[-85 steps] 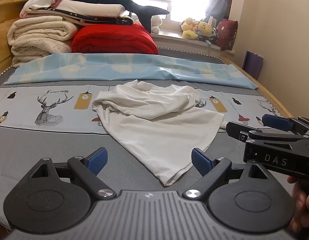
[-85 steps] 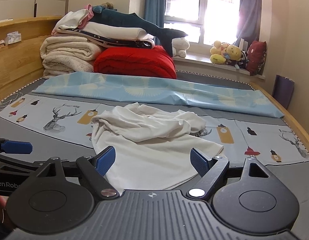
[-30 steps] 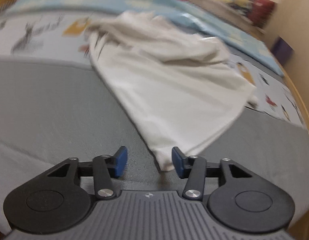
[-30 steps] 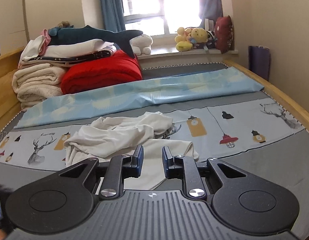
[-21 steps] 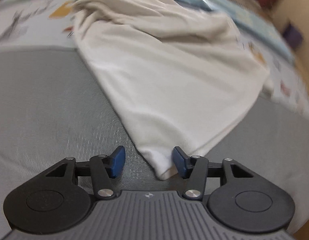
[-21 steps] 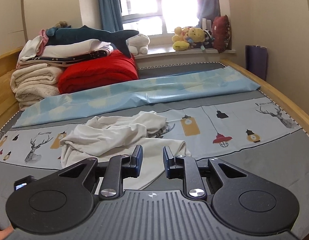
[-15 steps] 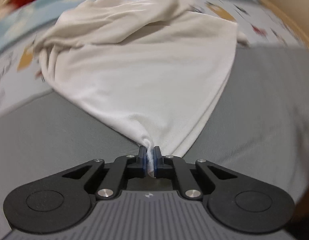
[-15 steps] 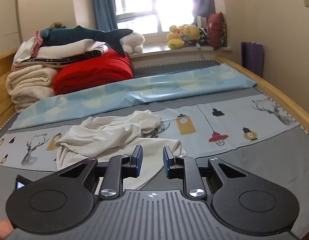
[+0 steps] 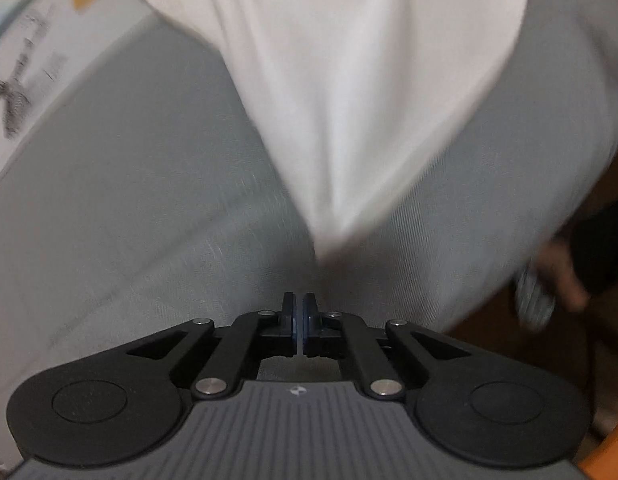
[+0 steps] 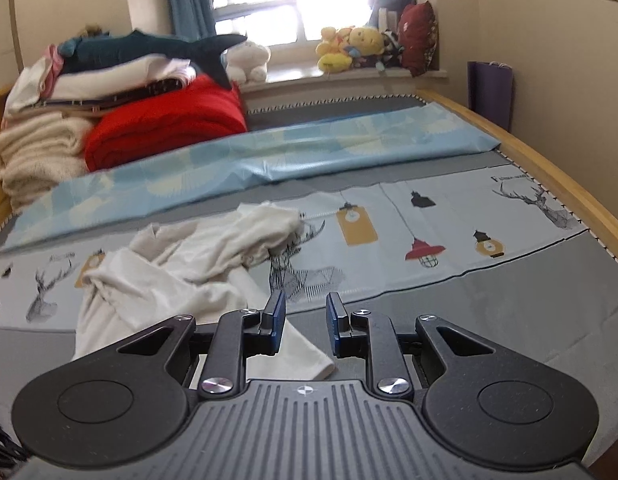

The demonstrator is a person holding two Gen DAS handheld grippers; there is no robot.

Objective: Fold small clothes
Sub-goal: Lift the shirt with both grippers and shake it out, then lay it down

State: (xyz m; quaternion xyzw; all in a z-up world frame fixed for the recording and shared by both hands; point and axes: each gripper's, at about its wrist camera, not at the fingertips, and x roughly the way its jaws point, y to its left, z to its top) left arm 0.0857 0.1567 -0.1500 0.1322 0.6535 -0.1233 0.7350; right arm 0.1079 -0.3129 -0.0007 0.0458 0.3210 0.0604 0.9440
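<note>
A crumpled white garment (image 10: 189,268) lies on the grey bed cover (image 10: 489,320). In the left wrist view the garment (image 9: 369,100) stretches away from me, its pointed corner just ahead of my left gripper (image 9: 299,320). The left jaws are pressed together and no cloth shows between them; the corner lies free on the cover (image 9: 129,200). My right gripper (image 10: 303,326) is narrowly open and empty above the garment's near edge.
Folded blankets, a red quilt (image 10: 169,124) and a plush shark (image 10: 157,50) are stacked at the bed's far left. A light blue sheet (image 10: 269,156) lies across the bed. Plush toys (image 10: 349,48) sit on the windowsill. The wooden bed frame (image 10: 569,188) runs along the right.
The left gripper shut on the garment's corner half a second ago; now the corner is out of the jaws and lies ahead of them. The garment has been dragged toward me and to the left.
</note>
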